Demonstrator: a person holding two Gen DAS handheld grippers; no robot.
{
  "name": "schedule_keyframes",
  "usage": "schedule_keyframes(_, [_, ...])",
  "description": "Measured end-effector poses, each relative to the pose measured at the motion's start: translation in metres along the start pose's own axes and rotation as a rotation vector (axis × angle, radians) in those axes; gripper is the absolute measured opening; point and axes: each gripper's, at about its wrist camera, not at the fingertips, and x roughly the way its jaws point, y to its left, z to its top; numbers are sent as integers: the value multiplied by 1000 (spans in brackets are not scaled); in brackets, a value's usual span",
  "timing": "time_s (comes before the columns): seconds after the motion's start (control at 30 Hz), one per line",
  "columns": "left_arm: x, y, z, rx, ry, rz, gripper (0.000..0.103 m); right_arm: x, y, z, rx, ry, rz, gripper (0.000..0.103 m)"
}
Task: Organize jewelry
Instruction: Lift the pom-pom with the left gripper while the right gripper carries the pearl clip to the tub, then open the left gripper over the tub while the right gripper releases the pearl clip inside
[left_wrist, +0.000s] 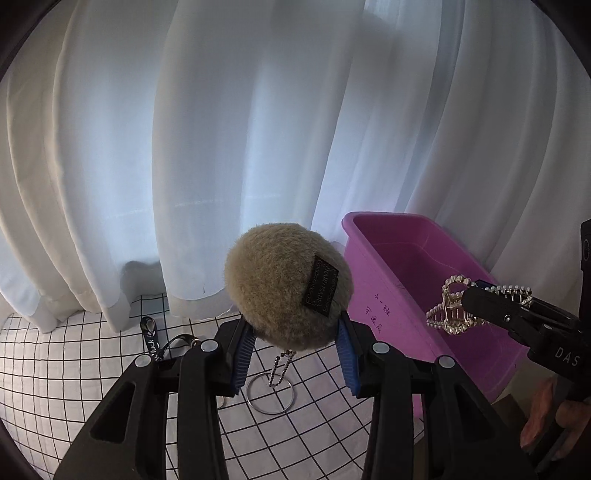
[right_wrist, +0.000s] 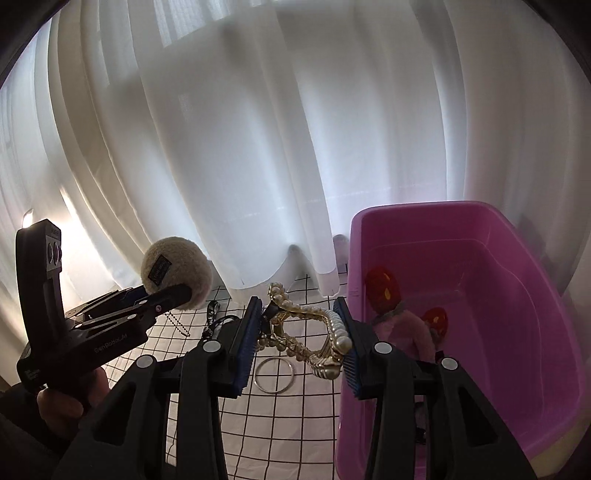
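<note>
My left gripper (left_wrist: 293, 349) is shut on a beige fluffy pom-pom charm (left_wrist: 286, 284) with a black label; its bead chain (left_wrist: 280, 367) dangles below. In the right wrist view the same pom-pom (right_wrist: 177, 271) is held up at the left. My right gripper (right_wrist: 299, 339) is shut on a gold hair claw clip set with pearls (right_wrist: 310, 332). In the left wrist view the clip (left_wrist: 454, 308) hangs over the purple bin (left_wrist: 391, 295). A silver ring (left_wrist: 270, 395) lies on the checked cloth under both grippers.
The purple bin (right_wrist: 517, 406) stands at the right and holds a pink plush item with red parts (right_wrist: 402, 317). A black lanyard strap (left_wrist: 151, 338) lies on the white checked cloth (left_wrist: 55, 369). White curtains (left_wrist: 221, 129) hang close behind. A hand (right_wrist: 62, 402) grips the left tool.
</note>
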Motion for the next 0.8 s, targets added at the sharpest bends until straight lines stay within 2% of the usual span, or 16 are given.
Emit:
schedule_keyframes(0.13, [18, -31, 14, 39, -5, -52, 39, -9, -29, 1, 27, -21, -53, 38])
schedule_keyframes(0.4, [67, -92, 34, 83, 46, -131, 39, -8, -96, -4, 131, -6, -153, 38])
schedule_keyframes(0.63, [98, -125, 41, 106, 96, -153, 39, -5, -125, -14, 180, 12, -185, 38])
schedule_keyframes(0.8, [113, -144, 41, 121, 121, -139, 39, -4, -134, -19, 200, 25, -198, 38])
